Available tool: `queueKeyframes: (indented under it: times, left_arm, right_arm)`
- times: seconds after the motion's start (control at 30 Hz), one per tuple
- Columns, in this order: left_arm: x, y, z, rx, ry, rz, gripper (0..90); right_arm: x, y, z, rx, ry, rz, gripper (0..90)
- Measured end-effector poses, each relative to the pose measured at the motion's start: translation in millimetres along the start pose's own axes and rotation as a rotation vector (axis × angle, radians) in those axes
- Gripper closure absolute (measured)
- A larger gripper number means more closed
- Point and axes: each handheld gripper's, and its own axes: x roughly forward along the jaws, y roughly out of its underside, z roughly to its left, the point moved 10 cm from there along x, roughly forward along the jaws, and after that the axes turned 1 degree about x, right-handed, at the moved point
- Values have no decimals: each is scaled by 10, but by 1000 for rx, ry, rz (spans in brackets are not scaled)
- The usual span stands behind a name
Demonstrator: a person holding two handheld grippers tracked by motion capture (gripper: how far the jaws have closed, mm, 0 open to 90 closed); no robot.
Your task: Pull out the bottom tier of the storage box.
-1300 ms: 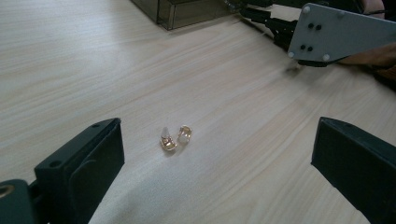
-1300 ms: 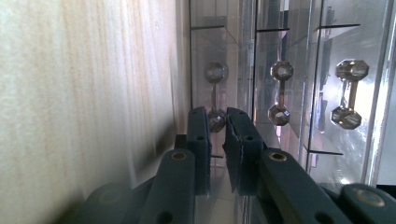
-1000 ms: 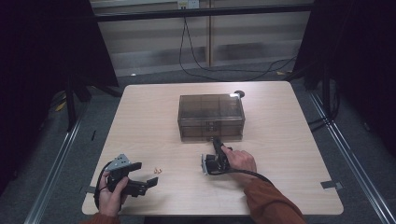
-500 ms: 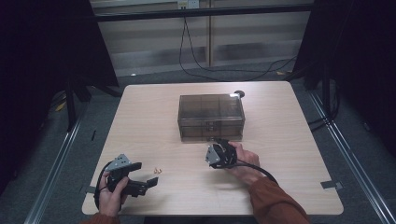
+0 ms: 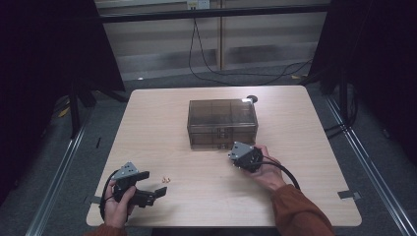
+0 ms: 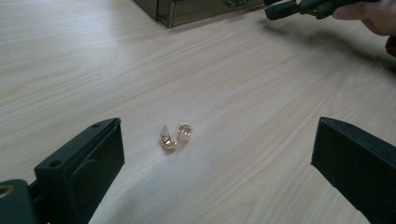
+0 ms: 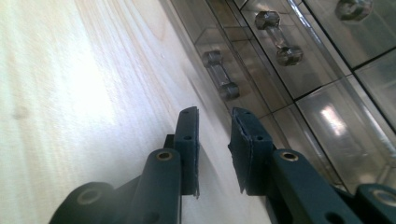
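Note:
A smoky see-through drawer box (image 5: 222,123) stands at the table's middle. Two small gold earrings (image 5: 167,180) lie together near the front left, and in the left gripper view these earrings (image 6: 175,136) sit on the wood between wide-open jaws. My left gripper (image 5: 155,183) rests open beside them. My right gripper (image 5: 235,153) hovers by the box's lower right front corner. In the right gripper view my right gripper (image 7: 215,116) points at the drawer fronts, close to a clear knob handle (image 7: 222,74). Its jaws have just been opening; a narrow gap holds nothing.
The wooden table (image 5: 305,147) has bare wood to the box's left and right. A small dark round object (image 5: 252,99) lies behind the box. Cables trail on the floor beyond the far edge. The right gripper (image 6: 280,9) shows far off in the left gripper view.
The right hand lifted its gripper off the table and shifted it right, tilting it toward the box's front. The left gripper and the earrings stayed put.

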Motion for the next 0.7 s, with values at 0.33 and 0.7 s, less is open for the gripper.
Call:
queueKeyframes:
  times: [0.33, 0.7]
  left_arm:
    - [-4, 1, 4, 3, -2, 2, 24]
    - [6, -2, -5, 0, 1, -1, 24]
  right_arm:
    - [-64, 38, -37, 98, -171, 9, 698]
    - [-150, 46, -129, 162, -311, 13, 651]
